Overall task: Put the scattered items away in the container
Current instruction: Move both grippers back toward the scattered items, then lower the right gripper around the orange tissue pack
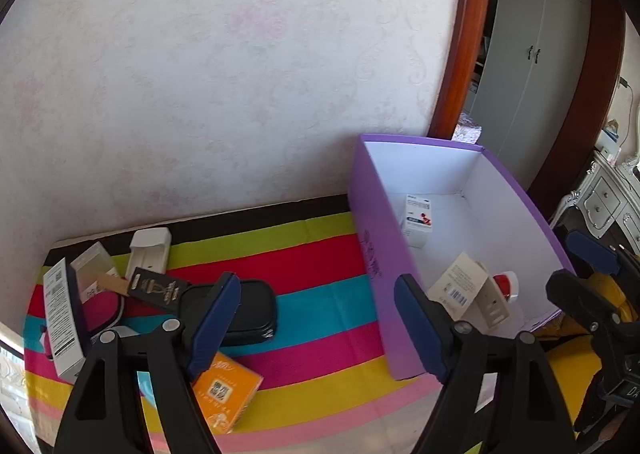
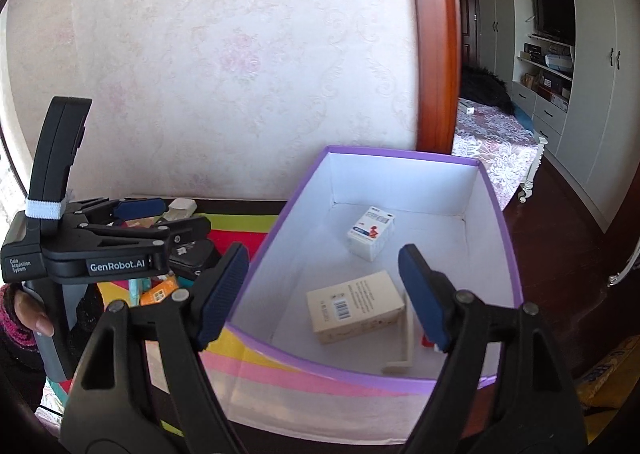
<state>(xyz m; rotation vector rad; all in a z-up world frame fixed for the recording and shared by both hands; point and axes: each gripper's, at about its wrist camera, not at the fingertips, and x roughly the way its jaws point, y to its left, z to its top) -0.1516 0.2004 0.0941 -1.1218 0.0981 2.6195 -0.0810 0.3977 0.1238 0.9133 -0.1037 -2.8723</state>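
The purple container [image 2: 400, 378], a white-lined cardboard box, stands on the striped cloth [image 1: 320, 294] that covers the bench, close to the papered wall [image 1: 220, 74] and to the right of the loose items. Inside it lie a small white carton with red and blue print [image 2: 371, 238] toward the far end, a cream box with a barcode [image 2: 354, 306] nearer the front, a pale L-shaped piece [image 2: 404, 350] beside that box, and something red and white [image 1: 505, 286] partly hidden at the near corner. Left of the container, well apart from it, the scattered things sit in a cluster: a black zip case [image 1: 252, 312], an orange packet [image 1: 228, 390] just in front of it, a dark slim box with gold lettering [image 1: 158, 288], a white holder [image 1: 149, 252] at the back edge, a tall white box with small print [image 1: 64, 314], and a pink pouch [image 1: 100, 308] under the others. The left tool [image 1: 316, 324] hangs above the cloth between the cluster and the container's left wall, its blue-padded jaws spread wide with nothing between them. The right tool [image 2: 322, 294] hovers over the container's near left rim, jaws likewise parted and empty. In the right wrist view a hand [image 2: 30, 314] in a knitted cuff grips the left tool's handle.
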